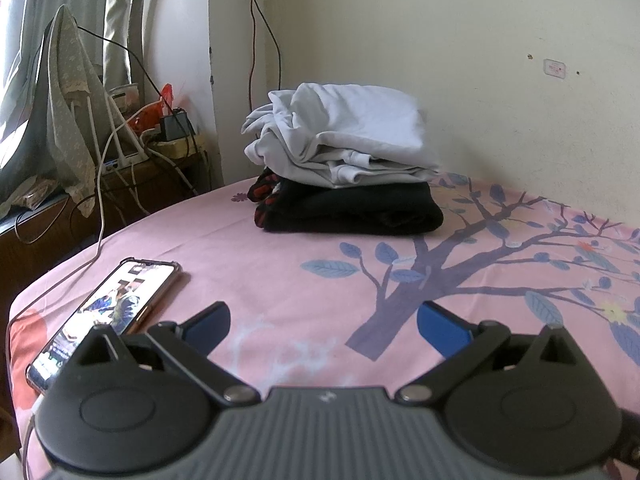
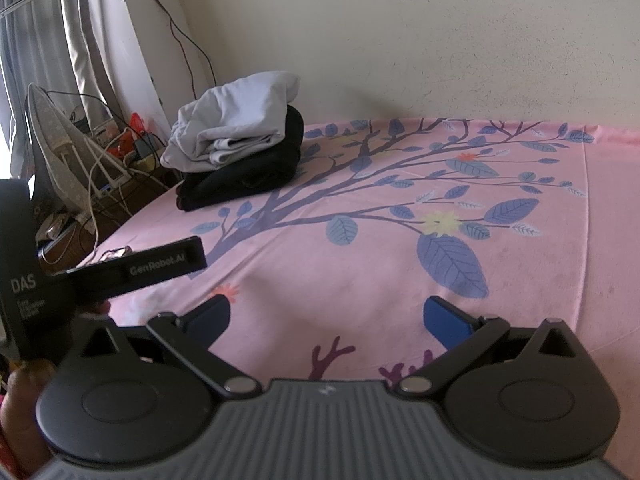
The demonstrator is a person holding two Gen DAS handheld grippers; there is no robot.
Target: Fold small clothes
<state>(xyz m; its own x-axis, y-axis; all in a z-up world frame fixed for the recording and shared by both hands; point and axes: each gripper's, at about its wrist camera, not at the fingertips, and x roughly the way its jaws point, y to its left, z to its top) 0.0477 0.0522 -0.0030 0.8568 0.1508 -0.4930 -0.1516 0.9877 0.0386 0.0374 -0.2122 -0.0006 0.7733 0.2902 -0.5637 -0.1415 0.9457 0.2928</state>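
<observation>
With both sets of fingers spread wide and nothing between them, I hold my two grippers low over the bed. My left gripper (image 1: 323,322) has its blue pads (image 1: 442,330) well apart, hanging over bare pink bedsheet (image 1: 280,264) printed with a purple tree and blue leaves. My right gripper (image 2: 326,320) is just as wide, its blue pads (image 2: 446,320) over the same sheet, above a blue leaf and a small orange flower in the print.

Just beside my left gripper, on its left, a phone (image 1: 108,312) lies flat on the sheet with its screen lit; what the screen shows is too blurred for me to say. A thin cable (image 1: 98,216) runs from the bed edge up toward the clutter by the wall. In the right wrist view, the black body of my left gripper (image 2: 136,268) sticks in from the left edge, with white lettering on it.

Farther out, well apart from both grippers, the clothes sit in a stack near the far left corner of the bed, close to the wall. A folded black garment (image 1: 352,210) lies at the bottom with some red-patterned cloth at its left end, and a folded white garment (image 1: 344,136) rests on top of it, a little rumpled.

Beyond the bed corner stands a low wooden shelf (image 1: 132,184) crowded with plugs and wires, a patterned cloth (image 1: 68,120) draped beside it, and grey curtains (image 1: 116,12) behind.
</observation>
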